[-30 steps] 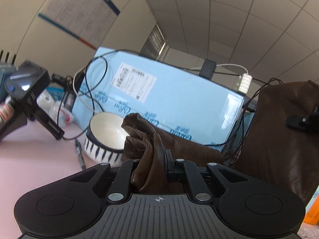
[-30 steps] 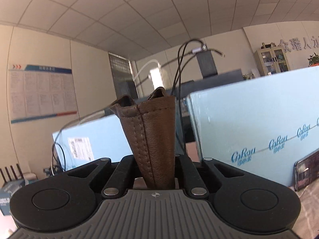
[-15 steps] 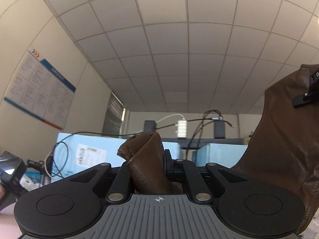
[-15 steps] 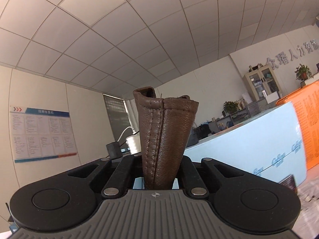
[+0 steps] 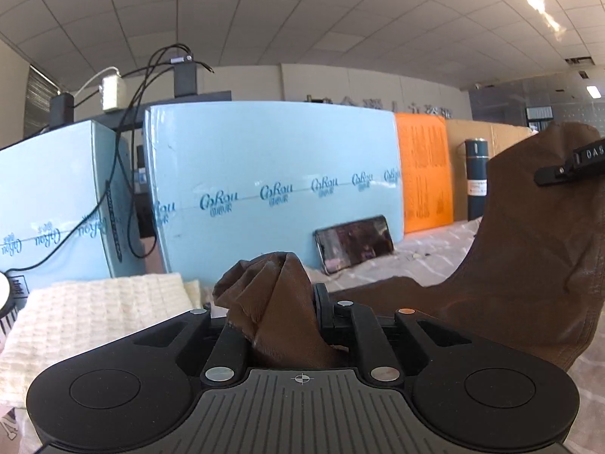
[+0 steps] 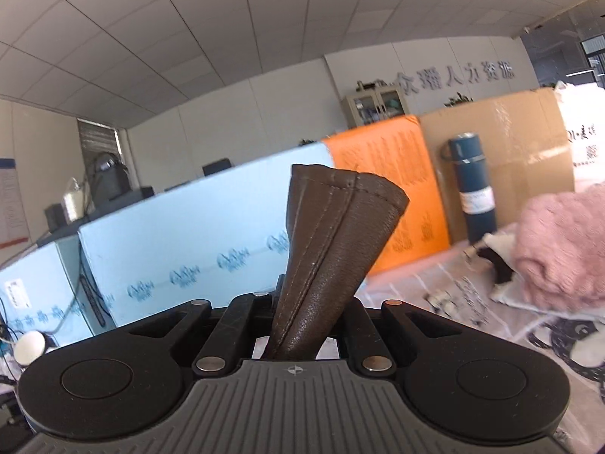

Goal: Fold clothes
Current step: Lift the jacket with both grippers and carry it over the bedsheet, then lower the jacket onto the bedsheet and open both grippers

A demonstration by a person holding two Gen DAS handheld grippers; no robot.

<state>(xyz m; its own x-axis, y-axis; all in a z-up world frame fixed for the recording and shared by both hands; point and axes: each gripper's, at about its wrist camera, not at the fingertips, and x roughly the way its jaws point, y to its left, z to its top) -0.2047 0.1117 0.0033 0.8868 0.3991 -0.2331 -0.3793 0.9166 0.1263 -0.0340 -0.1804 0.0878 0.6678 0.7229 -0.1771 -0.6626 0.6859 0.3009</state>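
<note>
A brown leather garment (image 5: 529, 265) hangs between both grippers above the table. My left gripper (image 5: 272, 302) has a crumpled bunch of it between its fingers; its jaws are opening and the cloth still fills the gap. At the right edge of the left wrist view, a black finger (image 5: 567, 168) of the other gripper pinches the garment's high corner. In the right wrist view my right gripper (image 6: 306, 306) is shut on a stitched seam of the brown garment (image 6: 332, 242), which stands up from the fingers.
Light blue foam boards (image 5: 264, 159), an orange board (image 5: 423, 174) and a cardboard box (image 6: 510, 143) wall the table's far side. A phone (image 5: 353, 242) leans on the blue board beside a dark blue flask (image 6: 472, 189). Cream waffle cloth (image 5: 94, 314) lies left, pink fluffy clothing (image 6: 563, 246) right.
Both views have swung down from the ceiling and to the right, bringing the table, phone, orange board and flask into sight. Both grippers still hold the brown garment; the left bunch looks looser.
</note>
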